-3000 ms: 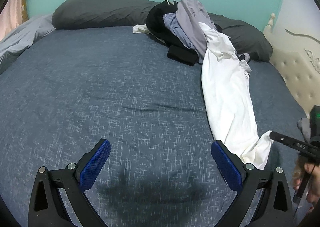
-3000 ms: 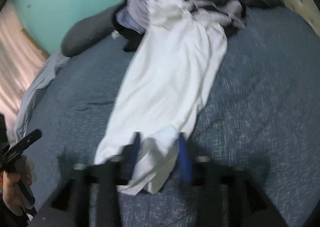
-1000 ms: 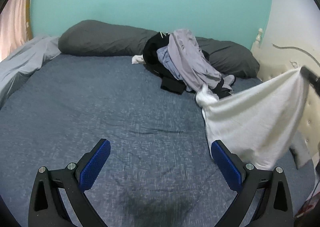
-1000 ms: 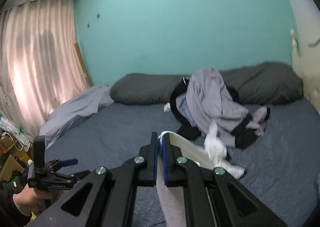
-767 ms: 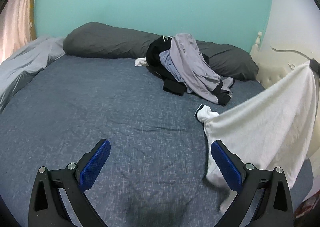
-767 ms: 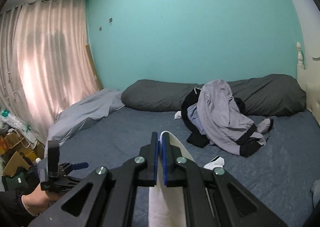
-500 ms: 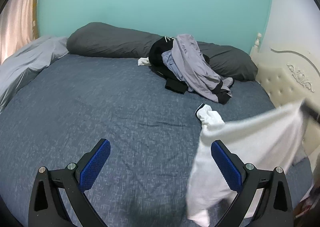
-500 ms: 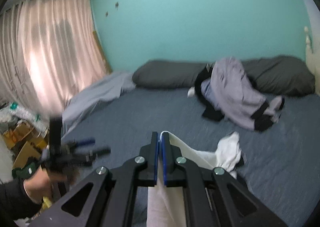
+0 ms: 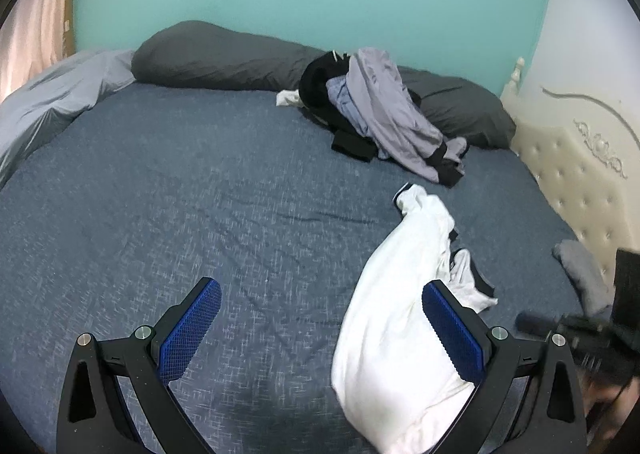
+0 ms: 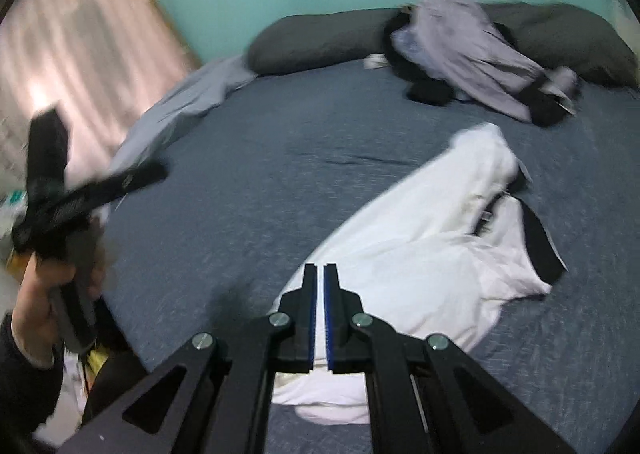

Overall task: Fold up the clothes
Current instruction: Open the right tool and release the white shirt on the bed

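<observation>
A white garment (image 9: 400,314) with black trim lies stretched and bunched on the blue bed sheet (image 9: 200,193), in front of me and to the right. My right gripper (image 10: 320,274) is shut on the garment's near edge, with a thin strip of white (image 10: 400,254) showing between its blue pads. It is low over the bed. In the left wrist view the right gripper (image 9: 528,322) is a dark blur at the far right. My left gripper (image 9: 320,318) is open over the bare sheet and holds nothing; its right finger overlaps the garment.
A pile of grey, black and pale blue clothes (image 9: 380,117) sits against a long dark pillow (image 9: 224,53) at the back. A grey blanket (image 9: 52,105) lies at the left, with a cream tufted headboard (image 9: 580,181) and a grey sock (image 9: 580,274) at the right.
The right gripper came down fast with the white garment, which hung in the air and now lies on the bed. The left gripper moved a little forward and down, still open.
</observation>
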The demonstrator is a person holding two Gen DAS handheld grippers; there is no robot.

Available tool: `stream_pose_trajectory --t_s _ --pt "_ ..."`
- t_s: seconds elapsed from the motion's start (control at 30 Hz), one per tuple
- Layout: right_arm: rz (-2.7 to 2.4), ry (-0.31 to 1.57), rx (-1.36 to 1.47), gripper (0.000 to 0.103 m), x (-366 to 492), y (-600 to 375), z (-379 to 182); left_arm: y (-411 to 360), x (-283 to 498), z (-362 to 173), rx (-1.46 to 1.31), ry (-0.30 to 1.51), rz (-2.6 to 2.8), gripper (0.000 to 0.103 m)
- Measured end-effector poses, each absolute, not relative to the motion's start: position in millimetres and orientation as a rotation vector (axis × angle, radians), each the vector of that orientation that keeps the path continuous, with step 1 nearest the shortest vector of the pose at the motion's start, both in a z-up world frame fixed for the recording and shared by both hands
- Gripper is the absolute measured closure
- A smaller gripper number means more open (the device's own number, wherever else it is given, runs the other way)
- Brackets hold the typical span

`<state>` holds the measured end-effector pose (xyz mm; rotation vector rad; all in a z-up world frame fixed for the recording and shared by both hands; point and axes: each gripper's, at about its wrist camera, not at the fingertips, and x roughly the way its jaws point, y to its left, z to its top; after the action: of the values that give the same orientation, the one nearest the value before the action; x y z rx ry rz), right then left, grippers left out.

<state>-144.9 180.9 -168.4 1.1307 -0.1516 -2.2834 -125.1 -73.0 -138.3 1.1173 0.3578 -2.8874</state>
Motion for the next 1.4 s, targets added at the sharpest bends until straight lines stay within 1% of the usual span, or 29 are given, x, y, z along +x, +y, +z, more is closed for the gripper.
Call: stream_pose_trajectory --t_s 0.13,0.2,0.27,0.5,0.53,0.57,0.67,0.73,0.87,0.97,1.13,1.3,1.4 --pt "-2.357 -0.247 1.19 0.099 -172.9 213.9 -184.9 -76.8 -140.4 -163.1 1.154 0.375 -2.864 0.0" --pt "-2.381 -0.291 1.231 0.092 -188.9 230.8 -198.8 -76.0 -149.1 -174.7 1.164 0.377 -2.856 0.0" --pt "-2.413 -0.309 1.269 0.078 -203.4 245.8 -213.4 -73.9 -157.6 -185.9 1.17 0.368 -2.854 0.0" --pt "-2.494 -0.401 1.353 0.074 -245.4 295.4 -259.3 -62.1 -198.2 -223.7 1.241 0.354 -2.859 0.0" --pt "-2.506 -0.417 1.36 0.072 -250.5 302.7 -265.0 -60.2 -204.9 -227.5 1.253 0.351 -2.859 0.0" --pt "-2.516 -0.424 1.372 0.067 -253.9 307.8 -269.5 -57.7 -211.5 -230.3 1.26 0.349 -2.862 0.0" --pt "-2.533 -0.441 1.394 0.058 -261.9 319.2 -280.8 -49.3 -234.9 -236.7 1.282 0.347 -2.887 0.0" --pt "-2.54 -0.454 1.408 0.054 -267.0 325.7 -287.7 -43.3 -250.7 -238.9 1.296 0.354 -2.903 0.0" --pt "-2.551 -0.474 1.438 0.053 -272.6 336.6 -299.2 -29.6 -280.7 -241.4 1.328 0.375 -2.933 0.0" --pt "-2.537 -0.535 1.435 0.053 -274.4 342.4 -305.3 -13.8 -301.8 -243.4 1.364 0.352 -2.959 0.0" --pt "-2.532 -0.609 1.415 0.053 -271.6 348.2 -309.4 13.7 -329.7 -245.8 1.42 0.273 -3.002 0.0" --pt "-2.566 -0.661 1.349 0.053 -264.2 349.8 -307.3 44.0 -356.2 -252.6 1.498 0.155 -3.047 0.001" --pt "-2.565 -0.659 1.345 0.053 -259.8 348.9 -309.5 54.2 -370.1 -257.0 1.527 0.125 -3.054 0.001"
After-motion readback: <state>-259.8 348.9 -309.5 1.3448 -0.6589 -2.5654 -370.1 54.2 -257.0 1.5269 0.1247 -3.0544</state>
